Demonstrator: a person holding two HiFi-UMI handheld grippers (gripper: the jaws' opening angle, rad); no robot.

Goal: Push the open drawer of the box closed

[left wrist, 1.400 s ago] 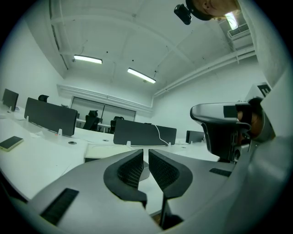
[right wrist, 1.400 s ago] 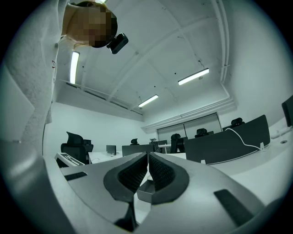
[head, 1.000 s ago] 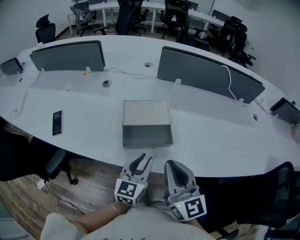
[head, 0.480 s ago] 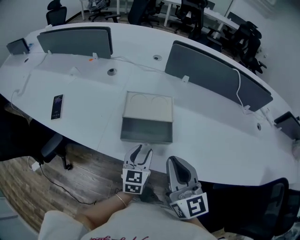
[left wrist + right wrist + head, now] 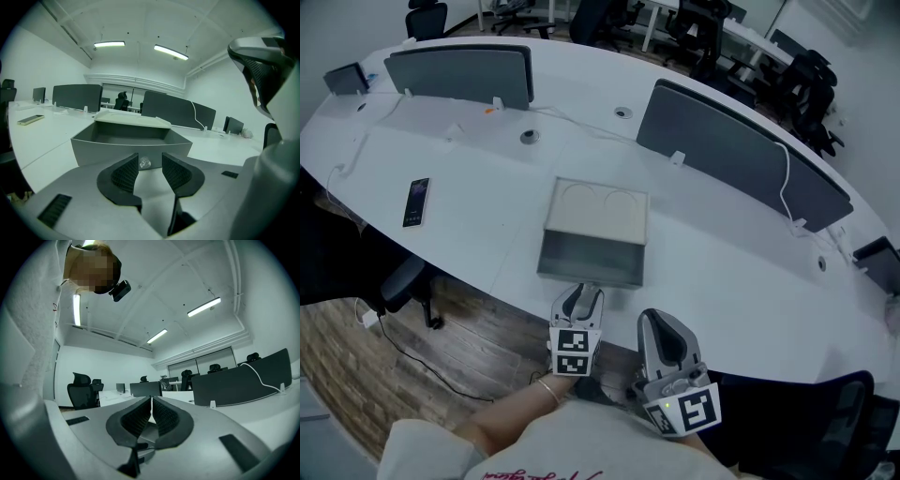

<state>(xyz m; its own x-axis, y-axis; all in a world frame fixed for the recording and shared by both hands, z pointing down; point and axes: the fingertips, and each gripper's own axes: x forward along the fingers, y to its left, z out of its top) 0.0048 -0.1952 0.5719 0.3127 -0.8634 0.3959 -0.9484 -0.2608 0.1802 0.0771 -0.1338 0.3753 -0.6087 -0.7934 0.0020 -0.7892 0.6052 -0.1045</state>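
A grey box (image 5: 596, 209) with a pale lid sits mid-table, its drawer (image 5: 591, 262) pulled out toward me. In the left gripper view the drawer (image 5: 131, 145) fills the middle, and its small clear knob (image 5: 144, 162) shows between the jaws just ahead. My left gripper (image 5: 582, 298) stands open at the drawer's front, with nothing gripped (image 5: 144, 171). My right gripper (image 5: 664, 339) hangs below the table edge, off to the right, jaws shut and empty (image 5: 151, 417).
A phone (image 5: 415, 202) lies at the table's left. Dark divider screens (image 5: 461, 72) (image 5: 736, 157) stand behind the box, with a white cable (image 5: 787, 192) over the right one. Office chairs (image 5: 405, 281) sit around the table (image 5: 750, 272). Wooden floor lies below the near edge.
The left gripper has moved forward up to the drawer's front and its jaws have opened. The head view has shifted, so the box sits slightly higher and closer. The right gripper has barely moved.
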